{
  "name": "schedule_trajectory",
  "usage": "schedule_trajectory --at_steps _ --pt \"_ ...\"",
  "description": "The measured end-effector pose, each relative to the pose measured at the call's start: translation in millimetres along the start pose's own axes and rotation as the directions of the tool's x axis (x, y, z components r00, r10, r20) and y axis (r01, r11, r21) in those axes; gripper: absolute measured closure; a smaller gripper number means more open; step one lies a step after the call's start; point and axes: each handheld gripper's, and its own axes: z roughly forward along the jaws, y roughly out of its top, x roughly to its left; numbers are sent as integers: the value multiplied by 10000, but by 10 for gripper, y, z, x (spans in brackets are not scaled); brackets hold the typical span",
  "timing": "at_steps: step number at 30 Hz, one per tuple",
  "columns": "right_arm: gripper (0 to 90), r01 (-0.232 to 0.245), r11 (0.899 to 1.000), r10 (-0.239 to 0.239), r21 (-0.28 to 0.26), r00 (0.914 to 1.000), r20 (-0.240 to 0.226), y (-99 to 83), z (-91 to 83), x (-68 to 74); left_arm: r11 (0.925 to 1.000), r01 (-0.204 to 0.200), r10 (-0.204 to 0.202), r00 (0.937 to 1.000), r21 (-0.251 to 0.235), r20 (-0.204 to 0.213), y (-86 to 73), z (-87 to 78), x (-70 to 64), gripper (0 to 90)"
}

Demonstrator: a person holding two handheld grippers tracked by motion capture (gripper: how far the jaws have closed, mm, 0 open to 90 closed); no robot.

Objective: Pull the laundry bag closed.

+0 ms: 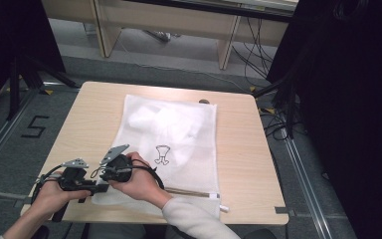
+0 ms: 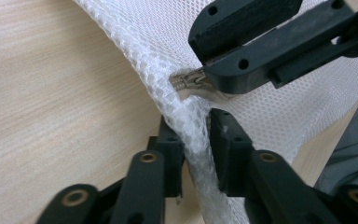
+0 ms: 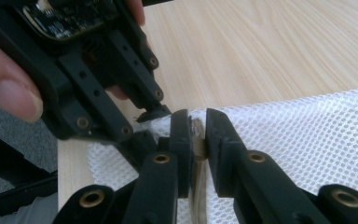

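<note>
White mesh laundry bag [image 1: 179, 134]: left hand-held gripper [image 2: 196, 140] pinches its corner, right hand-held gripper [image 3: 198, 133] pinches the zipper pull [image 2: 189, 81]; mesh could snag.

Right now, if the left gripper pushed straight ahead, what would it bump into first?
Probably the right gripper, directly ahead and clamped on the small metal zipper pull. The left gripper is already pinching the white mesh laundry bag edge; depth is unclear.

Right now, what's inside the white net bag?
Through the mesh of the net bag you can make out something white and crumpled, likely cloth. Its shape is blurred, so what it is stays hidden. The left gripper and right gripper pinch the bag's corner.
</note>
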Motion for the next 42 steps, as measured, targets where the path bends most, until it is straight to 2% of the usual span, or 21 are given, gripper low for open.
schedule_trajectory --at_steps 1,2,5,8,9,10,13,14,17,18,19,20,22,24,30,31,32,39,41,42 --pt "821 -113 9999 113 86 9999 -25 -5 -7 6 10000 82 -82 10000 14 2 -2 -4 -5 785" --pt "821 -74 9999 75 127 10000 -25 -10 -10 2 9997 89 -88 10000 213 -39 5 -18 -7 805" --pt "822 -30 9998 31 177 10000 -84 -16 -17 -1 9991 234 -237 9997 348 90 7 -24 -12 831" --pt "822 71 9998 -68 198 9999 -124 -32 -20 -14 9989 447 -446 9990 170 -94 4 -26 -31 844" --pt "822 2 9996 2 274 9999 -125 -37 -24 -8 9983 521 -522 9986 244 25 10 -39 -26 847" --pt "822 96 9996 -92 272 9999 -140 -42 -25 -18 9978 664 -664 9978 77 5 8 -36 -32 848" --pt "822 -155 9995 160 290 9997 -174 -58 -33 -8 9972 739 -740 9972 112 111 14 -59 -24 851" --pt "822 112 9996 -105 249 9995 -285 -64 -32 -32 9968 789 -792 9966 121 239 18 -68 -20 852" --pt "823 170 9995 -160 270 9993 -341 -73 -29 -44 9962 863 -866 9960 125 240 17 -68 -22 853" --pt "823 -27 9993 40 373 9994 -346 -92 -29 -38 9958 919 -920 9956 33 191 11 -61 -28 854" --pt "823 -27 9993 40 373 9994 -346 -92 -29 -38 9953 972 -973 9951 22 190 9 -60 -27 854" --pt "823 -62 9989 78 456 9993 -358 -100 -33 -35 9953 958 -962 9949 131 312 11 -68 -17 855" --pt "823 -56 9988 76 495 9992 -398 -115 -34 -39 9948 1013 -1010 9946 -124 259 3 -63 -24 856" --pt "824 -63 9984 87 554 9990 -429 -127 -31 -46 9945 1043 -1044 9940 54 313 13 -78 -24 857" --pt "824 -112 9974 146 718 9988 -473 -154 -32 -68 9938 1107 -1105 9935 -39 256 14 -91 -25 858" --pt "824 -112 9974 146 718 9988 -473 -154 -32 -68 9938 1098 -1094 9937 -188 248 9 -84 -26 858" --pt "824 -64 9975 99 710 9988 -483 -164 -31 -75 9947 1025 -1025 9944 11 271 16 -97 -21 858" --pt "824 -47 9969 88 788 9986 -522 -174 -38 -72 9961 885 -886 9959 15 165 22 -107 -27 858" --pt "824 -127 9964 171 844 9985 -515 -176 -39 -65 9954 936 -936 9956 -204 16 17 -89 -48 858" --pt "824 -115 9963 158 852 9986 -510 -178 -38 -65 9963 856 -856 9963 -19 42 24 -98 -44 858"
